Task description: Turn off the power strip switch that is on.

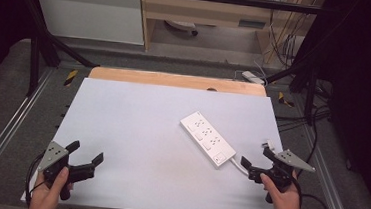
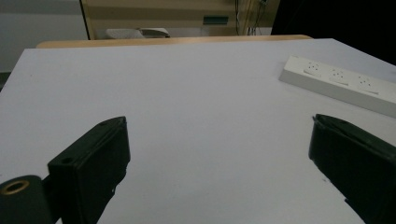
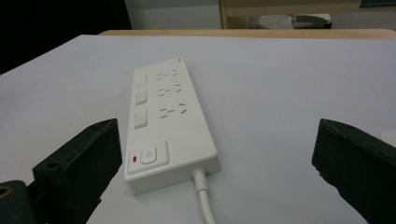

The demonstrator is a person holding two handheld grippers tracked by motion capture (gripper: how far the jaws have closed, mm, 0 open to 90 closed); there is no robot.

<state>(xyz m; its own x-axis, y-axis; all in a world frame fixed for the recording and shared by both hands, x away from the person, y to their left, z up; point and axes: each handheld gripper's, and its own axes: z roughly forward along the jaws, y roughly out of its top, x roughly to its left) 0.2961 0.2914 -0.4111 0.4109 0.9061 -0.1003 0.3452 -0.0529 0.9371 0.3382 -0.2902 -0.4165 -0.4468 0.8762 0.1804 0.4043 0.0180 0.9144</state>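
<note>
A white power strip lies at an angle on the white table top, right of centre, with its white cable leading off its near end. My right gripper is open just short of that end, held in a hand. In the right gripper view the strip lies straight ahead of the open right gripper, its switch and cable nearest. My left gripper is open and empty at the near left. In the left gripper view the strip lies far right of that gripper.
A wooden strip runs along the table's far edge. Metal rails and black poles frame the table. Dark cables and a white adapter lie past the right side. Cabinets stand behind.
</note>
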